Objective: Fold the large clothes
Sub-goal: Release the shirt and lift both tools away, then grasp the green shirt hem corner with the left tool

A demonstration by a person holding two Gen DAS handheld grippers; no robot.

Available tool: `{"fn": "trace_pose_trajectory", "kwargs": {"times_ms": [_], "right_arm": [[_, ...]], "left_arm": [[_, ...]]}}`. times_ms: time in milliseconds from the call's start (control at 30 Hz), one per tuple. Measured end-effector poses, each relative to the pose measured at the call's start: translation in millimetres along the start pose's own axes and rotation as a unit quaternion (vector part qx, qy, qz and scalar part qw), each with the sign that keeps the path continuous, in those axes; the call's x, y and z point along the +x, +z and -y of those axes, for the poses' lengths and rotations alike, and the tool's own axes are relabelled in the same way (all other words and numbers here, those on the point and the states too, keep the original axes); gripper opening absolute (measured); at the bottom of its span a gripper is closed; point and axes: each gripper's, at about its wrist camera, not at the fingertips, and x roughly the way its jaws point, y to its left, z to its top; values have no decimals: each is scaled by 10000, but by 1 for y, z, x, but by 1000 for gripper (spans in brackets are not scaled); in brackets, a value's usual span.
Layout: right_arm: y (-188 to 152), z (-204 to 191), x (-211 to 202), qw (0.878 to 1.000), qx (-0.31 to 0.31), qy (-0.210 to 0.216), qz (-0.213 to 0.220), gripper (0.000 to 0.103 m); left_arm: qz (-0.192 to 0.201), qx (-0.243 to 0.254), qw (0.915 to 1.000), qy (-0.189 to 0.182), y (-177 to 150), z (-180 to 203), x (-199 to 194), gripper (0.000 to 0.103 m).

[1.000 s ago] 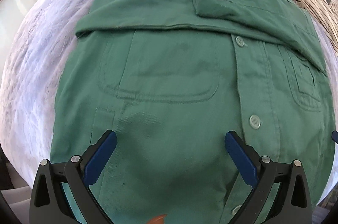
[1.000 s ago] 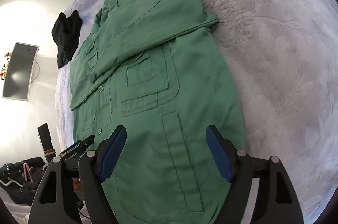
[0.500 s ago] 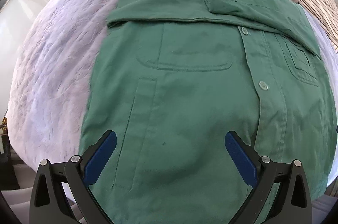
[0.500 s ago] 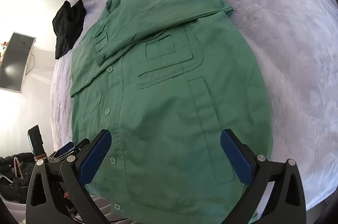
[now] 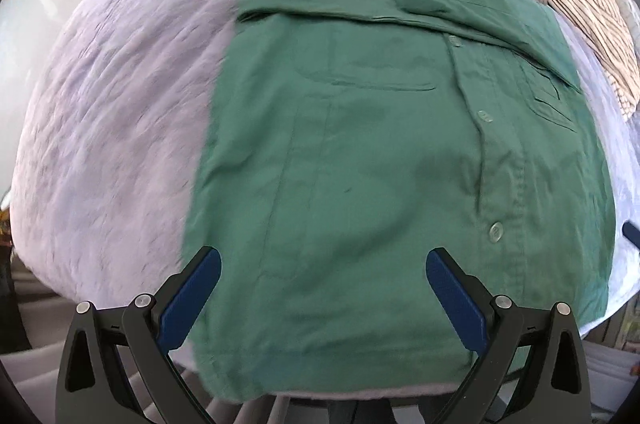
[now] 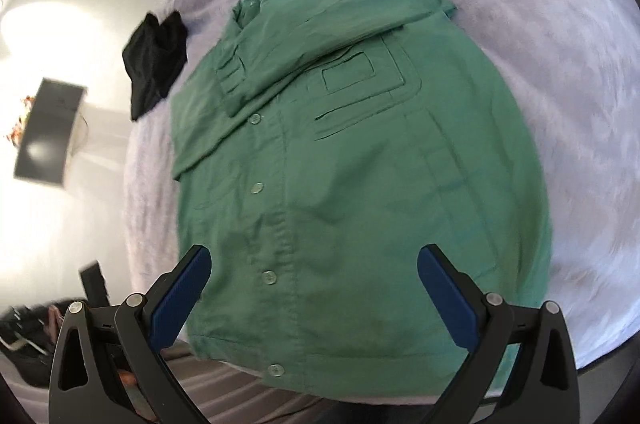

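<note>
Here, green shirt (image 5: 360,152) on bed (image 5: 112,128)

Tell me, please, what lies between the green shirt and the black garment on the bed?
Only bare lilac bedcover separates the green shirt from the black garment; they lie apart, shown clearest in the right wrist view.

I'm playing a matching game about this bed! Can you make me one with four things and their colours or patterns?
Things:
1. shirt
2. blanket
3. bundled cloth
4. garment at the far edge

Looks:
A. black
B. beige stripes
C. green
D. pale purple

Pairs: 1-C, 2-D, 3-A, 4-B
</note>
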Motion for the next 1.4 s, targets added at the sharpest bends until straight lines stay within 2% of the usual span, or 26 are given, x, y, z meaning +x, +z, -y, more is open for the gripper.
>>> {"fn": "trace_pose_trajectory", "kwargs": {"times_ms": [100, 167, 267, 433, 600, 700, 800, 933, 1067, 1167, 1233, 1267, 1400], "right_arm": [[-11, 11, 7, 9981, 426, 108, -436, 103], [-19, 23, 11, 9952, 690, -17, -691, 103], [-31, 39, 7, 9927, 946, -189, -723, 103], [-40, 66, -9, 9879, 1376, -379, -599, 103], [-41, 103, -37, 9806, 1876, -551, -134, 103], [-41, 123, -46, 9768, 1984, -799, 74, 103], [-45, 140, -42, 9761, 1992, -871, 58, 103], [-55, 151, -21, 9766, 2115, -326, -204, 103], [-57, 137, -5, 9788, 2009, 166, -369, 103], [-54, 123, -5, 9747, 1992, 983, -263, 103], [-50, 116, -6, 9710, 1971, 1341, -186, 103], [-50, 114, -5, 9706, 1967, 1375, -184, 103], [-54, 119, 4, 9737, 2041, 955, -325, 103]], "left_arm": [[-74, -183, 9998, 54, -10, -26, 0, 103], [-163, -330, 9993, 56, -17, -42, 0, 103], [-316, -581, 9977, -140, -28, -63, 2, 103], [-448, -784, 9946, -505, -40, -84, 11, 103], [-605, -1007, 9904, -727, -44, -97, 27, 103], [-681, -1217, 9849, -1029, -46, -105, 36, 103], [-825, -1354, 9776, -1383, -46, -110, 45, 103], [-895, -1180, 9768, -1544, -47, -110, 47, 103], [-996, -1056, 9740, -1737, -49, -103, 46, 103], [-1054, -995, 9685, -2027, -52, -93, 45, 103], [-1062, -889, 9709, -1954, -54, -88, 47, 103], [-1077, -870, 9714, -1927, -54, -87, 49, 103], [-1085, -894, 9714, -1913, -49, -84, 53, 103]]}}
